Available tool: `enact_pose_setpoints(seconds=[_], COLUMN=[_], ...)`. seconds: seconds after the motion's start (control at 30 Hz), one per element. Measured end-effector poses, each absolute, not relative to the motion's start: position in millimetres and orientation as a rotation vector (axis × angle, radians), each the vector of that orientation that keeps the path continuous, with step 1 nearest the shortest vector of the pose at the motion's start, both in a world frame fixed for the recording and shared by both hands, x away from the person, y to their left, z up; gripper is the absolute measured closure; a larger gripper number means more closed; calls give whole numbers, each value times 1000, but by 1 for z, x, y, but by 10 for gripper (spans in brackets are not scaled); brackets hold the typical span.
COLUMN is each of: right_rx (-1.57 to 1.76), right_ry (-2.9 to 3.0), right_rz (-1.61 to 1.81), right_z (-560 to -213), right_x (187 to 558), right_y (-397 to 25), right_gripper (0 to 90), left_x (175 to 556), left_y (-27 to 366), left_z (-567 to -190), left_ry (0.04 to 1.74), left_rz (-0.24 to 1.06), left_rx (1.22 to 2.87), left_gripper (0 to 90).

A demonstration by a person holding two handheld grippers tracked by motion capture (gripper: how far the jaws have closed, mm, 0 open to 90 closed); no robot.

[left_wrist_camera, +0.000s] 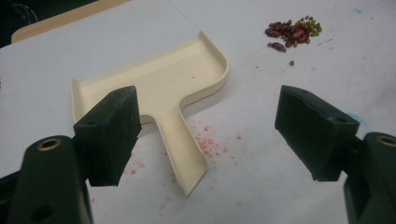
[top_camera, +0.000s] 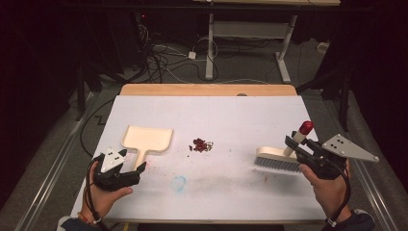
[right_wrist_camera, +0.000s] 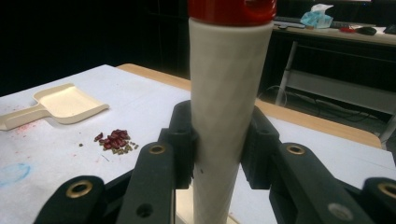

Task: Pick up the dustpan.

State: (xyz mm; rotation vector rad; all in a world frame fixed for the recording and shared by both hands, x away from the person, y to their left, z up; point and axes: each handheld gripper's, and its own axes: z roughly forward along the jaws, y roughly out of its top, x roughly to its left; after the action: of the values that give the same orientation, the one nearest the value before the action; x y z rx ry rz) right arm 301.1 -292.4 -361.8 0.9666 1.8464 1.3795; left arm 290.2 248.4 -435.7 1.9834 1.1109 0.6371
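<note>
Right gripper view: right gripper (right_wrist_camera: pixel 219 144) clamps upright brush handle (right_wrist_camera: pixel 229 107).

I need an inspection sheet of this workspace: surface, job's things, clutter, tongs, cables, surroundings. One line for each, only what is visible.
Surface: white table top with pink specks and a blue smudge; wooden edge at the far side.
Job's things: cream plastic dustpan lying flat at left; small pile of red and green beans at centre; white hand brush with red-capped handle at right, bristles on the table.
Clutter: nothing seen.
Tongs: left tongs open, jaws either side of the dustpan handle, apart from it; right tongs shut on the brush handle.
Cables: one trails from each tool; a tangle lies on the floor beyond the table.
Surroundings: dark room, white desk frame behind.
</note>
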Motion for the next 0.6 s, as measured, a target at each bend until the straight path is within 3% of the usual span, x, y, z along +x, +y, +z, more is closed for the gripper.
enact_pose_setpoints(seconds=[0.37, 0.6], right_rx=[959, 958], right_ry=[1863, 1872], right_rz=[1354, 1343], right_z=[-363, -366], right_x=[302, 302], right_y=[-290, -289], right_gripper=[698, 698], left_x=[351, 365], left_y=[241, 241], left_z=[-489, -489], left_ry=[1434, 1472], left_rz=[411, 435], left_rx=[2075, 2024], left_gripper=[244, 323])
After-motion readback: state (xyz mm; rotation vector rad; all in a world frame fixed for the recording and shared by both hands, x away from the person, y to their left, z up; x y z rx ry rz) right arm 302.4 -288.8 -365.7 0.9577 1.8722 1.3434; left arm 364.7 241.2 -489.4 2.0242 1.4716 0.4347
